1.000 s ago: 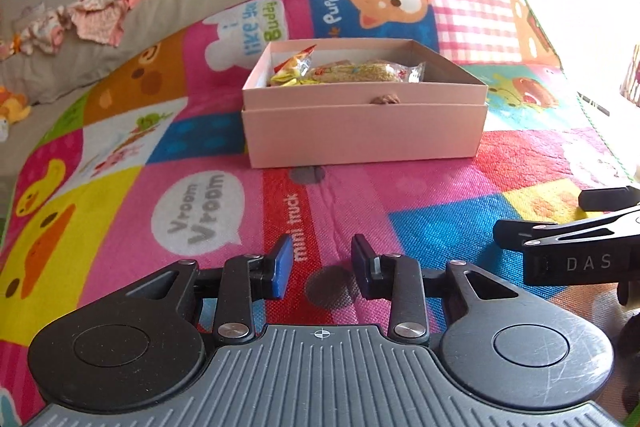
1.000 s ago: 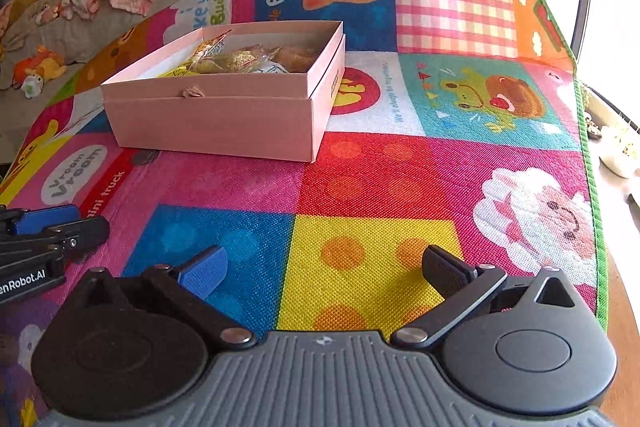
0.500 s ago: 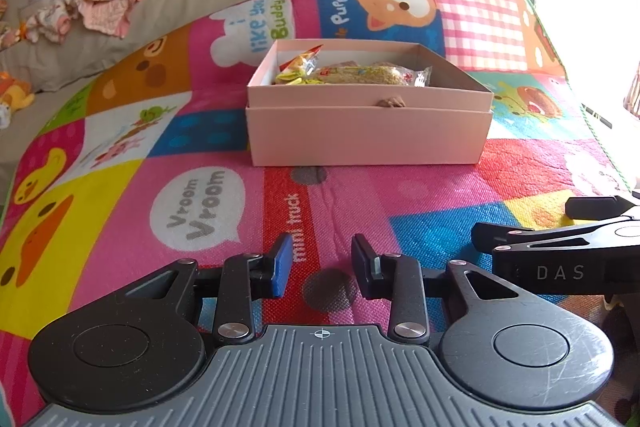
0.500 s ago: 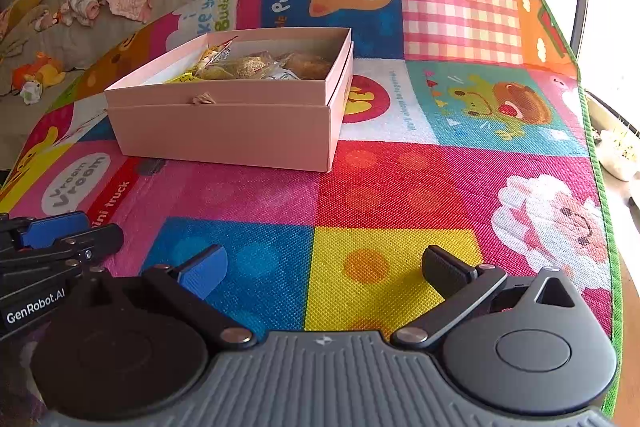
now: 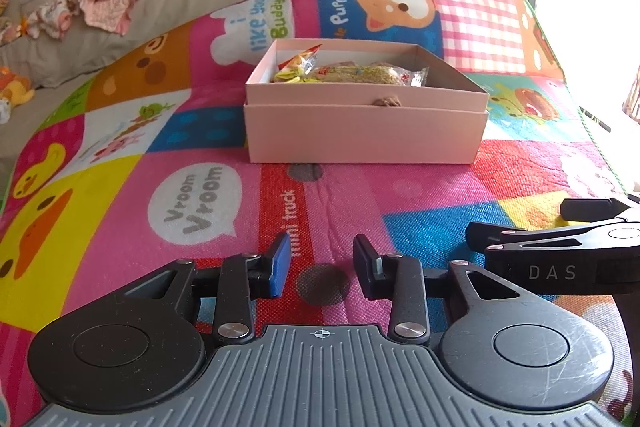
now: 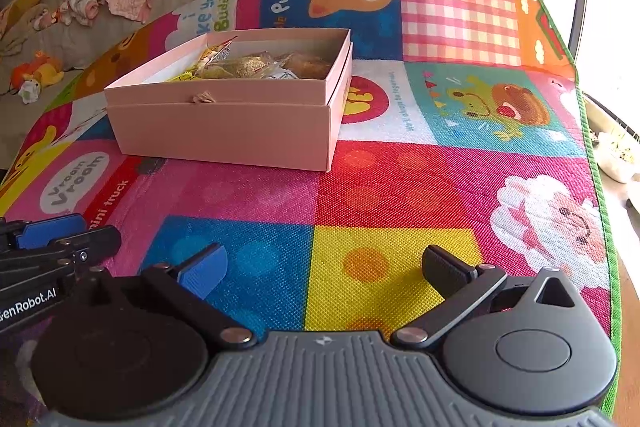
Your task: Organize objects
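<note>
Nothing shifts but my left gripper (image 5: 320,263), jaws opening, empty; right gripper (image 6: 324,269) wide, empty. Pink box (image 5: 366,139) ahead holds snack packets (image 5: 352,73); sorting looks finished, so retreat next.

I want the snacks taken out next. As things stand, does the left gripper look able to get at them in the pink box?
Probably yes. The box is open-topped, only bare mat lies before the left gripper, its jaws are opening with nothing between, and the snacks lie uncovered.
</note>
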Available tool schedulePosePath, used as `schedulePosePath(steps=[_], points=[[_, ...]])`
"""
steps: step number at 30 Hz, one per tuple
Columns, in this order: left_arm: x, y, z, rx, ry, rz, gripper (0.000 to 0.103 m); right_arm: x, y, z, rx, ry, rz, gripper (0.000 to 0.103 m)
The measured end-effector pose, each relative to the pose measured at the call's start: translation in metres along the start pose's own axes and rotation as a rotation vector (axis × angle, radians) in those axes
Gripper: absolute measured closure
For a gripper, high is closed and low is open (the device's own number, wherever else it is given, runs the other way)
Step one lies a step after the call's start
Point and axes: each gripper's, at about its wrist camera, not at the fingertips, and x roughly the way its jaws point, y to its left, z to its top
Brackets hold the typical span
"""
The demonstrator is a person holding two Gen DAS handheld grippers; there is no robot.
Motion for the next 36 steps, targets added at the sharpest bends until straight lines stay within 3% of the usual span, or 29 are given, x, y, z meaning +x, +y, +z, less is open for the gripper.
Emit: schedulePosePath(steps=[6, 11, 36], points=[[-0.0001, -0.0014, 0.0003, -0.003, 0.0, -0.003, 0.065, 0.0, 0.0, -0.0001, 0.0, 0.0, 0.0, 0.0], [0.0034, -0.0013, 0.0021, -0.014, 0.003, -0.025, 0.053, -0.0004, -0.0001, 0.0, 0.002, 0.0, 0.001, 0.0], [0.0027, 0.0002, 0.0023, -0.024, 0.003, -0.001, 0.058, -0.0004, 0.0011, 0.0, 0.002, 0.0, 0.0, 0.0]])
